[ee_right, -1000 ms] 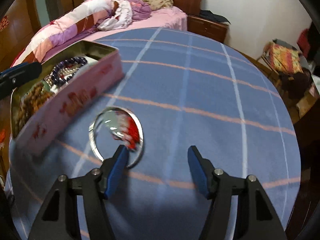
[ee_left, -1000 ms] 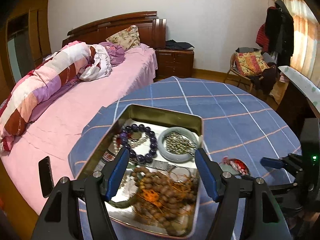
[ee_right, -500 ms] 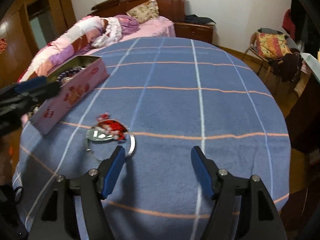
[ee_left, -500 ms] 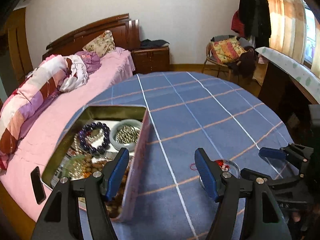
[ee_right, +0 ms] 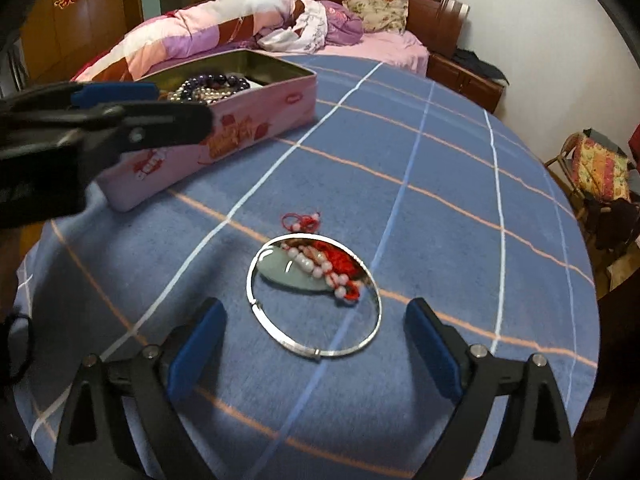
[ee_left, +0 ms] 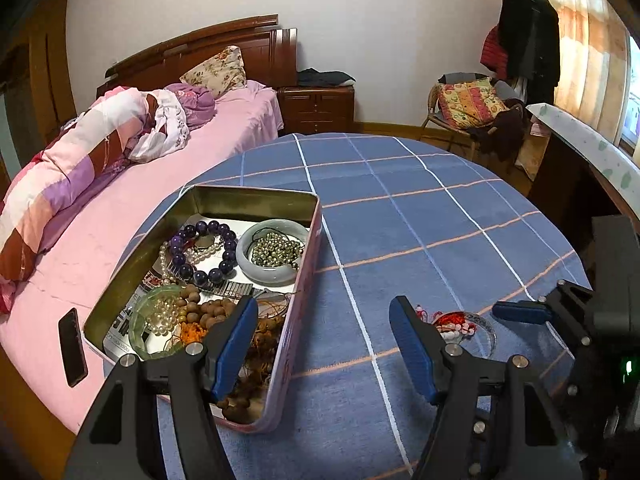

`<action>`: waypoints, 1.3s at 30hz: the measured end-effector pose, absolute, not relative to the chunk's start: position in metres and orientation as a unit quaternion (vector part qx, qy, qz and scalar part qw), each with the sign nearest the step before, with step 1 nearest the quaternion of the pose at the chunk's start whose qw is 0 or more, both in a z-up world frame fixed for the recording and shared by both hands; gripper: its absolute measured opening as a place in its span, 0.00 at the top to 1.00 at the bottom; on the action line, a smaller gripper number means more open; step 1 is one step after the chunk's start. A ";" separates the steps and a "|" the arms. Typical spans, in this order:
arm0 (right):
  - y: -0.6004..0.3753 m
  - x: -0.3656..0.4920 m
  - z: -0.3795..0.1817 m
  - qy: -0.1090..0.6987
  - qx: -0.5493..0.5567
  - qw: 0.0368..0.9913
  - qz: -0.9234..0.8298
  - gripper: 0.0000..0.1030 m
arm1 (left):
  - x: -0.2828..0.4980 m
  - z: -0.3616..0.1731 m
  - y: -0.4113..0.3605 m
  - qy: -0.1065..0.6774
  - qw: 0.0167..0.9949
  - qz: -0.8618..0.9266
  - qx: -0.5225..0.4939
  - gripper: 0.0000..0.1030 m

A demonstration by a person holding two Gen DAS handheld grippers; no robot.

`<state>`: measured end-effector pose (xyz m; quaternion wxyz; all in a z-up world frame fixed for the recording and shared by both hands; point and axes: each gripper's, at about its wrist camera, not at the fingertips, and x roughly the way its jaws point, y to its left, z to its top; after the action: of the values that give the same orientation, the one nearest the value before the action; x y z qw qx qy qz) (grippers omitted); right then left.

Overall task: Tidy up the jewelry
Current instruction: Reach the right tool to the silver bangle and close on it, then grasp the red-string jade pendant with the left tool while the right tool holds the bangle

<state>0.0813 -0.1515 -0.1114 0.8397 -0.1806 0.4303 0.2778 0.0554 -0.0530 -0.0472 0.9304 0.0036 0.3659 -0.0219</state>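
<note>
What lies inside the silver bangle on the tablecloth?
Inside the silver bangle lie a pale green jade pendant and a red cord bracelet with white beads draped over it; the pendant's covered part is hidden.

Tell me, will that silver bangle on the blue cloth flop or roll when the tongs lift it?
The silver bangle keeps a clean hoop shape, so probably stiff. Its thin, shiny rim looks slippery and light. It lies flat around the red cord bracelet, which might snag.

Silver bangle (ee_left: 486,330) half behind left tool (ee_left: 322,342)
</note>
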 end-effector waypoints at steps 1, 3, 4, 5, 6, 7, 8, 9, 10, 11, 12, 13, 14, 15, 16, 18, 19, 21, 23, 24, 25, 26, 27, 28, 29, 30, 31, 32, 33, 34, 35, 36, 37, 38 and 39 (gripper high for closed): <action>-0.154 0.086 -0.113 0.437 -0.171 0.837 0.280 0.09 | 0.055 -0.047 -0.052 0.366 0.930 -0.022 0.002 0.34; -0.160 0.089 -0.111 0.439 -0.154 0.840 0.279 0.17 | 0.055 -0.047 -0.050 0.366 0.930 -0.023 -0.002 0.34; -0.161 0.090 -0.110 0.437 -0.153 0.842 0.277 0.21 | 0.055 -0.047 -0.050 0.366 0.930 -0.022 -0.003 0.34; -0.162 0.088 -0.109 0.435 -0.152 0.843 0.277 0.31 | 0.055 -0.047 -0.049 0.367 0.930 -0.021 -0.005 0.34; -0.163 0.088 -0.109 0.437 -0.149 0.843 0.276 0.32 | 0.055 -0.047 -0.049 0.368 0.930 -0.021 -0.006 0.34; -0.164 0.087 -0.108 0.436 -0.146 0.844 0.275 0.32 | 0.056 -0.047 -0.049 0.368 0.929 -0.021 -0.007 0.34; -0.166 0.086 -0.109 0.434 -0.139 0.846 0.275 0.32 | 0.056 -0.047 -0.050 0.369 0.929 -0.022 -0.007 0.34; -0.167 0.085 -0.108 0.432 -0.135 0.848 0.275 0.32 | 0.056 -0.046 -0.050 0.369 0.929 -0.023 -0.007 0.34; -0.169 0.083 -0.107 0.430 -0.128 0.851 0.275 0.32 | 0.056 -0.046 -0.052 0.368 0.929 -0.025 -0.005 0.34; -0.172 0.080 -0.104 0.425 -0.119 0.855 0.273 0.32 | 0.056 -0.046 -0.055 0.368 0.929 -0.027 -0.002 0.34; -0.173 0.080 -0.101 0.420 -0.112 0.859 0.271 0.32 | 0.056 -0.046 -0.058 0.368 0.930 -0.030 0.001 0.34; -0.178 0.078 -0.096 0.412 -0.104 0.865 0.268 0.32 | 0.056 -0.046 -0.060 0.367 0.930 -0.032 0.004 0.34; -0.182 0.076 -0.092 0.405 -0.097 0.870 0.264 0.32 | 0.056 -0.046 -0.063 0.367 0.929 -0.035 0.008 0.34; -0.184 0.075 -0.088 0.399 -0.092 0.875 0.260 0.32 | 0.057 -0.046 -0.067 0.367 0.929 -0.039 0.012 0.34; -0.188 0.075 -0.085 0.393 -0.086 0.880 0.254 0.32 | 0.057 -0.047 -0.069 0.368 0.929 -0.041 0.014 0.34; -0.198 0.075 -0.079 0.386 -0.075 0.887 0.241 0.32 | 0.057 -0.047 -0.076 0.368 0.928 -0.048 0.020 0.34; -0.203 0.077 -0.078 0.386 -0.073 0.890 0.230 0.32 | 0.058 -0.048 -0.081 0.368 0.928 -0.052 0.025 0.34; -0.209 0.081 -0.081 0.391 -0.072 0.893 0.210 0.32 | 0.059 -0.050 -0.092 0.369 0.927 -0.063 0.037 0.34; -0.217 0.084 -0.086 0.396 -0.069 0.896 0.190 0.32 | 0.061 -0.052 -0.100 0.370 0.925 -0.073 0.043 0.34; -0.218 0.084 -0.088 0.398 -0.068 0.896 0.185 0.32 | 0.062 -0.053 -0.104 0.372 0.924 -0.080 0.045 0.34; -0.221 0.083 -0.089 0.400 -0.066 0.896 0.180 0.32 | 0.064 -0.055 -0.108 0.375 0.921 -0.089 0.045 0.34; -0.224 0.083 -0.089 0.400 -0.065 0.896 0.178 0.32 | 0.066 -0.058 -0.111 0.379 0.919 -0.093 0.046 0.34; -0.226 0.082 -0.089 0.401 -0.064 0.897 0.176 0.32 | 0.068 -0.060 -0.114 0.382 0.918 -0.097 0.046 0.34; -0.227 0.082 -0.089 0.401 -0.064 0.897 0.172 0.32 | 0.070 -0.064 -0.117 0.388 0.915 -0.107 0.044 0.34; -0.228 0.081 -0.089 0.400 -0.065 0.898 0.169 0.32 | 0.072 -0.068 -0.120 0.395 0.911 -0.115 0.042 0.34; -0.231 0.080 -0.088 0.400 -0.064 0.899 0.167 0.32 | 0.075 -0.071 -0.123 0.400 0.908 -0.116 0.043 0.34; -0.233 0.080 -0.087 0.400 -0.063 0.899 0.165 0.32 | 0.076 -0.074 -0.125 0.405 0.905 -0.120 0.043 0.34; -0.235 0.079 -0.087 0.400 -0.062 0.900 0.163 0.32 | 0.078 -0.076 -0.127 0.411 0.902 -0.125 0.042 0.34; -0.236 0.080 -0.088 0.400 -0.061 0.900 0.162 0.32 | 0.080 -0.080 -0.128 0.416 0.900 -0.124 0.043 0.34; -0.237 0.080 -0.088 0.400 -0.061 0.900 0.162 0.32 | 0.080 -0.081 -0.130 0.417 0.900 -0.121 0.045 0.34; -0.239 0.080 -0.088 0.401 -0.060 0.900 0.161 0.32 | 0.081 -0.083 -0.132 0.419 0.898 -0.124 0.047 0.34; -0.240 0.079 -0.090 0.401 -0.059 0.900 0.161 0.32 | 0.083 -0.085 -0.133 0.423 0.896 -0.128 0.047 0.34; -0.240 0.079 -0.090 0.401 -0.059 0.900 0.162 0.32 | 0.085 -0.086 -0.134 0.425 0.895 -0.128 0.046 0.34; -0.239 0.079 -0.091 0.402 -0.060 0.899 0.163 0.32 | 0.086 -0.089 -0.135 0.428 0.893 -0.130 0.046 0.34; -0.238 0.079 -0.091 0.402 -0.060 0.899 0.164 0.32 | 0.088 -0.092 -0.136 0.433 0.890 -0.135 0.045 0.38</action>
<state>0.0785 -0.2383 -0.0911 0.8989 -0.0598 0.4021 0.1635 0.0878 -0.1356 -0.0916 0.8901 0.0449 0.4331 -0.1349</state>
